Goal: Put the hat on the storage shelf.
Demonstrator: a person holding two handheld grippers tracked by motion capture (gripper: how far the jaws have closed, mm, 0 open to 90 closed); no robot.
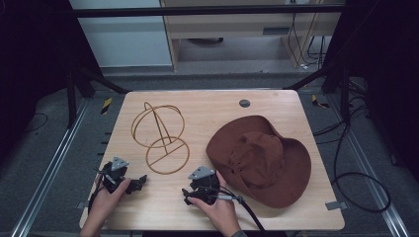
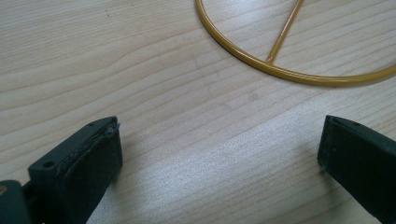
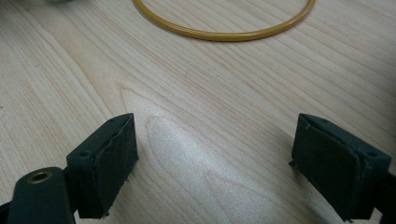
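High view has my 2 hands at the near edge of the wooden table (image 1: 148, 207), each holding a gripper low over the wood. My left gripper (image 1: 140, 181) sits just short of the yellow wire hat stand (image 1: 160, 138), which stands on its round base ring toward the left middle of the table, with an upright rod and 2 crossed hoops above it. My right gripper (image 1: 186, 195) lies near that base ring on one side and just beside the brim of the brown hat (image 1: 259, 158) on the other; the hat lies crown up on the right half of the table, apart from the stand.

Left gripper view shows my jaws spread wide with bare wood between them and the base ring (image 2: 299, 74) ahead. Right gripper view shows the same: jaws wide, nothing held, the ring's curve (image 3: 224, 35) beyond them.
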